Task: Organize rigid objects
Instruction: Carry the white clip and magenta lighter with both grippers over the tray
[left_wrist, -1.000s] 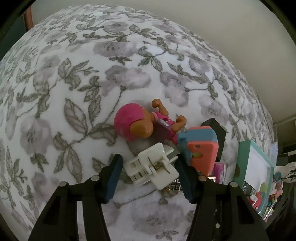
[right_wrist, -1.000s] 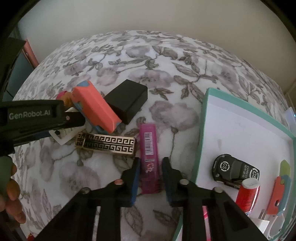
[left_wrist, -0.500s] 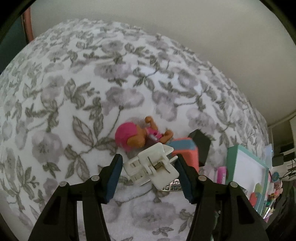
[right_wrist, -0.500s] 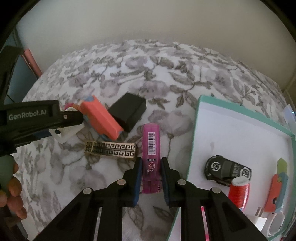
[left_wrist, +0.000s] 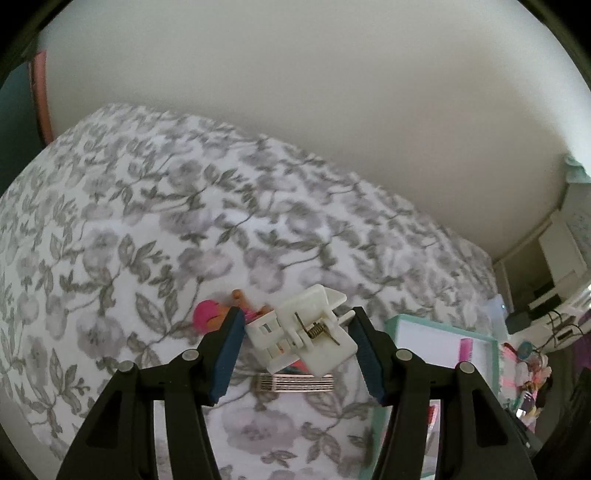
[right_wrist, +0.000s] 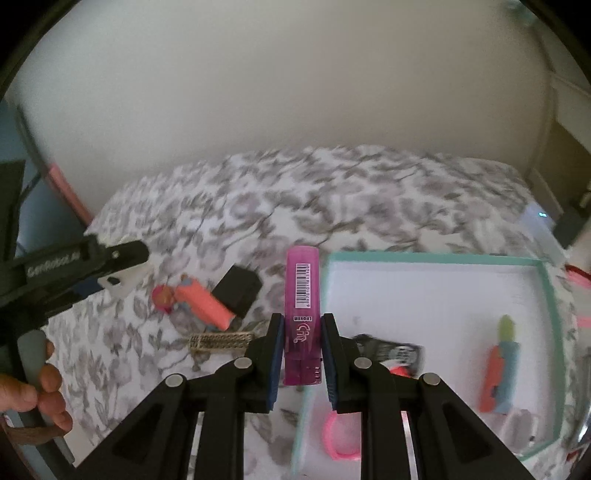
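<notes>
Purple case (right_wrist: 302, 317): lifted off the bedspread (right_wrist: 258, 206), pinched in my right tongs (right_wrist: 302, 354), tray (right_wrist: 436, 258) at two o'clock. White clip (left_wrist: 303, 332): raised too, clamped in my left tongs (left_wrist: 299, 350). Both ready for stowing.

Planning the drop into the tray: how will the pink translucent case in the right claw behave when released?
The pink case looks like stiff, smooth plastic, so it may slip between the right claw pads. Long and gripped only near one end, it could pivot. Its flat faces suggest it will lie still in the tray, not roll.
</notes>
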